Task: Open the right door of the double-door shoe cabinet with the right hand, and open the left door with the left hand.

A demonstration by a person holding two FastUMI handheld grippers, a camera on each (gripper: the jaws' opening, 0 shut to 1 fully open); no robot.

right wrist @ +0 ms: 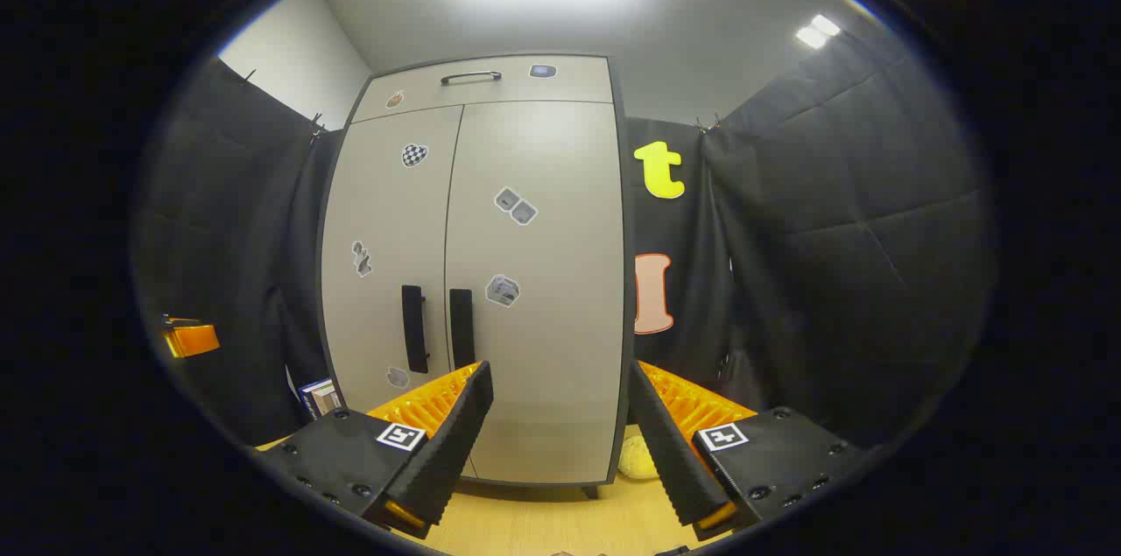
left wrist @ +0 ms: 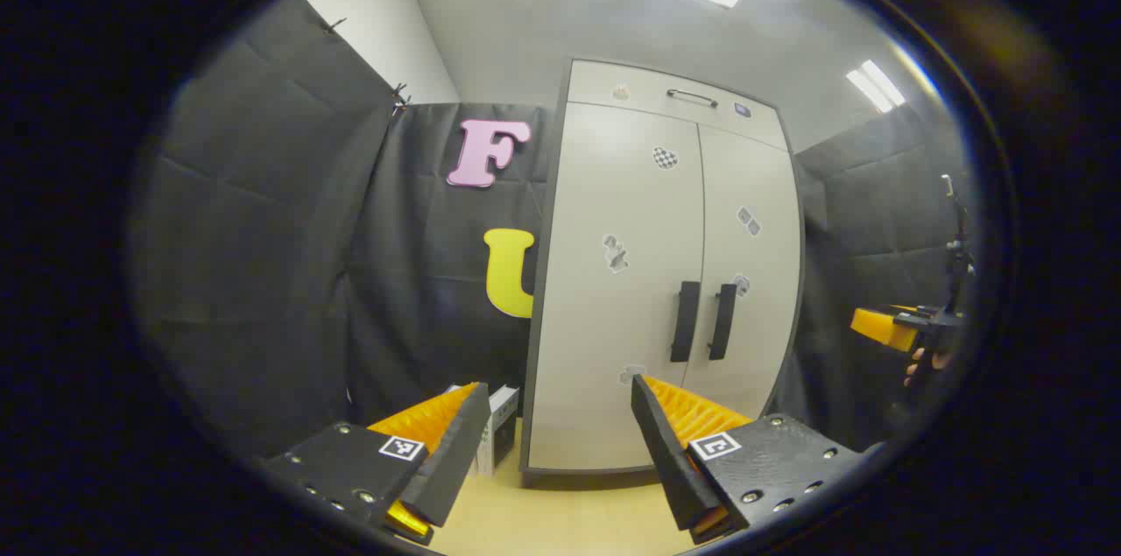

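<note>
A tall pale shoe cabinet (left wrist: pixel 648 276) (right wrist: pixel 490 276) stands ahead with both doors closed. Two dark vertical handles sit side by side at mid height: the left door handle (left wrist: pixel 685 321) (right wrist: pixel 412 328) and the right door handle (left wrist: pixel 723 321) (right wrist: pixel 461 316). My left gripper (left wrist: pixel 560 394) is open, well short of the cabinet, with nothing between its fingers. My right gripper (right wrist: pixel 559 376) is open too, held back from the right door. In the left gripper view the right gripper (left wrist: pixel 911 328) shows at the far right in a hand. The left gripper (right wrist: pixel 188 337) shows at the far left of the right gripper view.
A drawer front with a metal handle (left wrist: pixel 692 96) (right wrist: pixel 470 77) tops the cabinet. Small boxes (left wrist: pixel 499 433) (right wrist: pixel 317 397) stand on the wooden floor left of the cabinet. A yellowish soft object (right wrist: pixel 638 458) lies by its right foot. Black cloth walls close in on both sides.
</note>
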